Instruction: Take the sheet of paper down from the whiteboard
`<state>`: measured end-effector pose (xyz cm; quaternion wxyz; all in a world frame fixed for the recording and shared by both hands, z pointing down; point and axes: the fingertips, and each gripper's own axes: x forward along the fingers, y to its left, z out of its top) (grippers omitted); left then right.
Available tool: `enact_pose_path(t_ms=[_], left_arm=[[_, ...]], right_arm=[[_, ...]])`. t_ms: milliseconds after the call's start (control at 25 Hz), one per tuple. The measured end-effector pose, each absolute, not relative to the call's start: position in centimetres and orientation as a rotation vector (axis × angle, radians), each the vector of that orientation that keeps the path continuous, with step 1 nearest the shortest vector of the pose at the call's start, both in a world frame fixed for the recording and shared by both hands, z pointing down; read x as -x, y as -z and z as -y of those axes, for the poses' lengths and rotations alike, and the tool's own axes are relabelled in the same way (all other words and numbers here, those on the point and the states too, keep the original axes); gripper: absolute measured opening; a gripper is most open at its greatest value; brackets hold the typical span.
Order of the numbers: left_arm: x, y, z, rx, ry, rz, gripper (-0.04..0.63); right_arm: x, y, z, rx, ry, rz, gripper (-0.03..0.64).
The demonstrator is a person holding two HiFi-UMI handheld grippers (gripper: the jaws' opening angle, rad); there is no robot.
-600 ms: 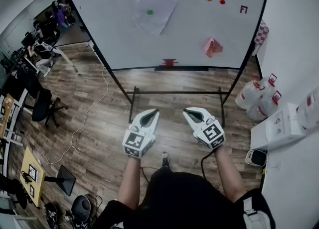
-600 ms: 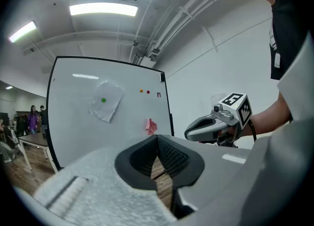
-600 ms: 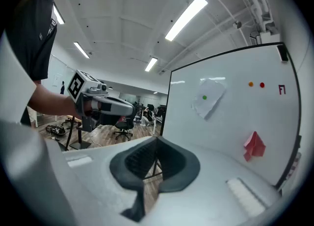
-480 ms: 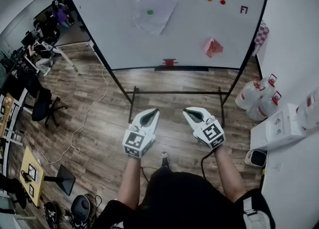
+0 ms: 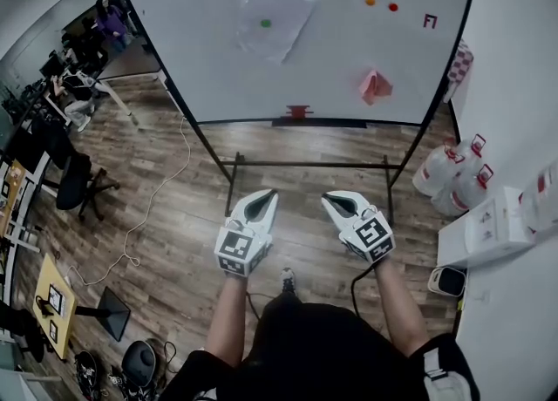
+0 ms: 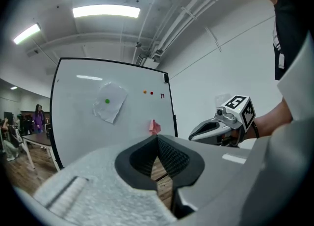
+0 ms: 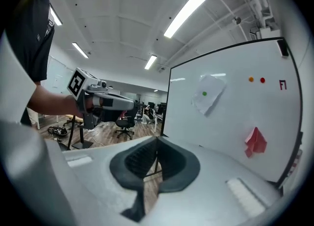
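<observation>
1. The whiteboard [image 5: 349, 59] stands on a black-framed stand on the wood floor [image 5: 174, 216], on the far side from the person.
2. The sheet of paper [image 5: 275, 23] is on the board, upper part, left of centre. It is crumpled with ragged edges. A green magnet [image 5: 265, 23] sits on its middle.
3. To the right of the sheet, near the board's top, an orange magnet [image 5: 370, 2] and a red magnet [image 5: 392, 7] sit side by side, apart from the sheet.
4. Lower right on the board is a pink folded paper [image 5: 374, 85]. A small red object [image 5: 298, 112] is at the bottom edge, centre.
5. The left gripper [image 5: 268, 195] is held near the body over the floor, well apart from the board. Its fingers [image 6: 172, 157] are together, tips meeting, with nothing between them.
6. The right gripper [image 5: 328, 199] is just beside the left and also well apart from the board. Its fingers [image 7: 140, 161] are together with nothing between them.
7. Neither gripper touches the sheet.
8. To the right of the stand are water jugs [image 5: 453, 168] with red handles. A white box [image 5: 488, 225] lies nearer.
9. On the far left is an office chair [image 5: 74, 186], with people seated at a bench beyond it.
</observation>
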<state>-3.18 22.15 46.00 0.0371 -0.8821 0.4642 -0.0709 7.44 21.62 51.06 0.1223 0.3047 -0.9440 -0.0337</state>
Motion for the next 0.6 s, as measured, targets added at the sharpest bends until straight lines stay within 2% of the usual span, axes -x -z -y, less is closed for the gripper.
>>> enact_pose_path(t_ms=[600], left_arm=[[3.5,-47.1,-20.4,2.722,0.234,-1.432,0.009]], right_arm=[[-6.6,-52.5,-21.0,-0.820,0.103,2.736,0.003]])
